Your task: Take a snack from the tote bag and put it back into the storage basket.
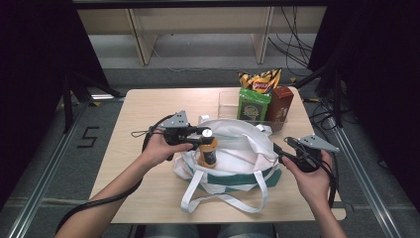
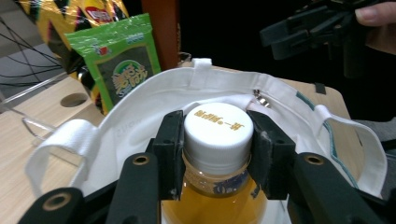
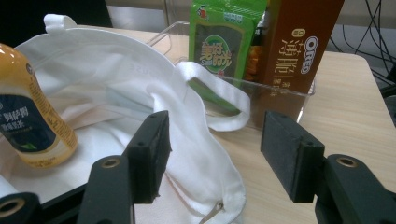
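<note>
A bottle of orange drink with a white cap stands upright inside the mouth of a white tote bag. My left gripper is shut on the bottle just under the cap, one pad on each side. The bottle also appears in the right gripper view at the left, over the bag's cloth. My right gripper is open at the bag's right edge, its jaws standing apart over the rim and a white handle, gripping nothing.
A clear plastic bin at the table's back holds a green snack packet, a brown box and a yellow chip bag. The bag's handles trail toward the table's front edge. Bare wood lies at the left.
</note>
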